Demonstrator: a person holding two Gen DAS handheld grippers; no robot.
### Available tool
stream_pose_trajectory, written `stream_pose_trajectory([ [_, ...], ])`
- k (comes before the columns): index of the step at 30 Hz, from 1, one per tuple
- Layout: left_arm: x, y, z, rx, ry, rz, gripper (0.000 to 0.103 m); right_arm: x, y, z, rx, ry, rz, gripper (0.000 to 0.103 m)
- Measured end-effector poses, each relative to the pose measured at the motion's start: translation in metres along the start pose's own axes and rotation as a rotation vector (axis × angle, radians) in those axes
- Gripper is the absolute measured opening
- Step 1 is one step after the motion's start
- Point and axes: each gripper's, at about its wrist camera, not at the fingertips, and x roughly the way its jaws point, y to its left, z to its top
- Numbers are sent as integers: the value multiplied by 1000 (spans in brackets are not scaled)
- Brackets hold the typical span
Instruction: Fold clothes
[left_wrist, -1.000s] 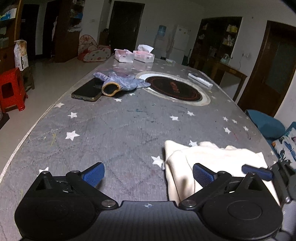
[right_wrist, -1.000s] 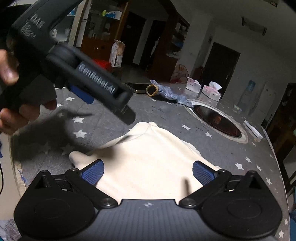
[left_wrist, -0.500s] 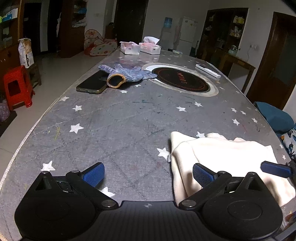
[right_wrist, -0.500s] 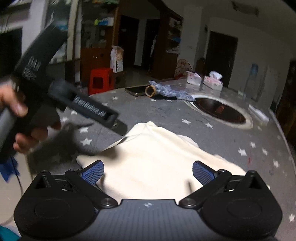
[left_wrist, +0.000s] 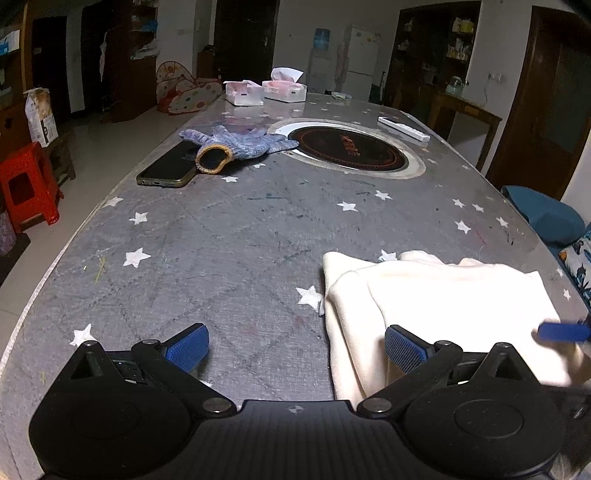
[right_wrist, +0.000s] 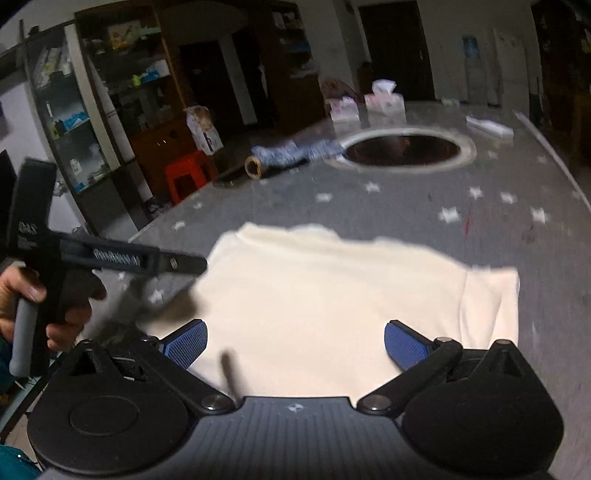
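A cream garment lies folded on the grey star-patterned table; it also shows in the right wrist view. My left gripper is open and empty, above the table just left of the garment's near edge. My right gripper is open and empty, above the garment's near edge. One blue fingertip of the right gripper shows at the right of the left wrist view. The left gripper's body shows held in a hand at the left of the right wrist view.
A phone and a blue knit glove lie at the far left of the table. A round inset cooktop sits mid-table, with tissue boxes and a white remote beyond. A red stool stands on the floor at left.
Both grippers have drawn back and up from the garment. The right wrist view has swung right and is blurred with motion. The garment lies as before.
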Motion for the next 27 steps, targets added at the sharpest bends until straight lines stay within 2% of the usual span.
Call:
stream_pose_trajectory([
  [7,8,0,1,2,21,6,103,15,-9,30,-26,-32,-23,103],
  [10,12,0,1,5,32,16,103,31,-19,37,-15,-5,-40,103],
  [13,16,2,0,1,43,12,103,48,-28,37,15,58,-64,103],
  [17,17,2,0,2,49,13,103,48,-22,33,-29,66,-79,103],
  [22,13,1,0,7,43,22,103,29,-10,36,-74,24,-75,103],
  [27,5,0,-2,11,32,22,103,13,19,29,-199,2,-90,103],
])
